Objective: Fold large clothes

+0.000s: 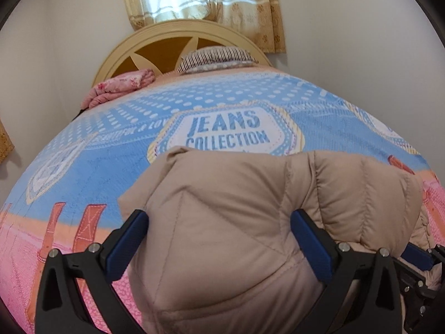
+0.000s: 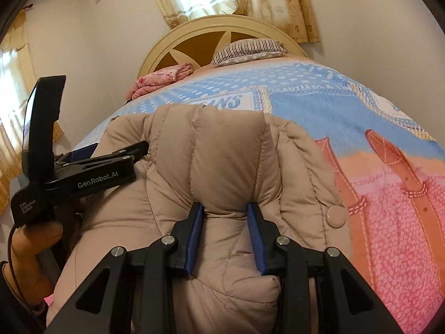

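Observation:
A beige quilted puffer jacket (image 1: 230, 217) lies bunched on the bed near its front edge; it also shows in the right wrist view (image 2: 222, 167). My left gripper (image 1: 219, 239) has its blue-padded jaws wide apart around a thick fold of the jacket. My right gripper (image 2: 225, 228) is closed on a fold of the jacket, the fabric bulging between its pads. The left gripper (image 2: 91, 172) shows from the side in the right wrist view, held in a hand at the jacket's left. The right gripper's fingers (image 1: 417, 258) show at the far right of the left wrist view.
The bedspread (image 1: 222, 128) is blue, orange and pink with "JEANS COLLECTION" print. A folded pink blanket (image 1: 122, 86) and a striped pillow (image 1: 217, 58) lie by the wooden headboard (image 1: 167, 44). A curtained window (image 1: 200, 0) is behind. White walls stand on both sides.

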Demonstrator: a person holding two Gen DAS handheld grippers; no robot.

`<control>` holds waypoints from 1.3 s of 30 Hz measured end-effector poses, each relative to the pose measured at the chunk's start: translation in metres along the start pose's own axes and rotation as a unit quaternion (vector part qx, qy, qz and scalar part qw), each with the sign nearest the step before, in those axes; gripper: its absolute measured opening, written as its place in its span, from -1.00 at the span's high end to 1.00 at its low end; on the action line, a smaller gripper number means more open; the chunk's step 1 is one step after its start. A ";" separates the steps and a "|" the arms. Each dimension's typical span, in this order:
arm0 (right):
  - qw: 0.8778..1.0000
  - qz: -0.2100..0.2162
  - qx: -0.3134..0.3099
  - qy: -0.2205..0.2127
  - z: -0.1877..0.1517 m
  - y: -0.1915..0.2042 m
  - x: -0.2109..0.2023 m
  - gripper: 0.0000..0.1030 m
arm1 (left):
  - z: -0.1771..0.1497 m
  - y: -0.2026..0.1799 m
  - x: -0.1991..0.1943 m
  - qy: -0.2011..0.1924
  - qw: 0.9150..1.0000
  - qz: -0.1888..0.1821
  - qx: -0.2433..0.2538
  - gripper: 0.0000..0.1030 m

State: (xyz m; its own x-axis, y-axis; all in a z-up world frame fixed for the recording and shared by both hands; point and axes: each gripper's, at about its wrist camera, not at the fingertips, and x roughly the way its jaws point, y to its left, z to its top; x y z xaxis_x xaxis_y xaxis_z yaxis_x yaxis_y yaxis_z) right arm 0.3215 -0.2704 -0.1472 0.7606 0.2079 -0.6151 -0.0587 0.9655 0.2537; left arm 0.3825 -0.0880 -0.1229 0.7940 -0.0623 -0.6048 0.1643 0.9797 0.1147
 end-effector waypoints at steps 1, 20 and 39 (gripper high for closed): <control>1.000 0.001 0.002 0.001 -0.002 -0.002 0.000 0.36 | -0.001 0.001 0.002 0.004 1.000 -0.003 0.000 -1.00; 1.000 -0.005 0.002 0.015 -0.002 0.006 0.006 0.35 | -0.007 0.005 0.015 0.023 0.999 -0.020 -0.010 -1.00; 1.000 -0.011 -0.001 0.016 -0.004 0.006 0.008 0.35 | -0.008 0.006 0.018 0.027 0.999 -0.023 -0.011 -1.00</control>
State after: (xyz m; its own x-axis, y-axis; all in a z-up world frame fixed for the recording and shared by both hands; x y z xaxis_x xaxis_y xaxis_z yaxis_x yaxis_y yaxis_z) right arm 0.3247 -0.2619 -0.1533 0.7405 0.1923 -0.6440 -0.0436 0.9699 0.2395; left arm 0.3936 -0.0822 -0.1393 0.7535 -0.0979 -0.6501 0.1871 0.9799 0.0694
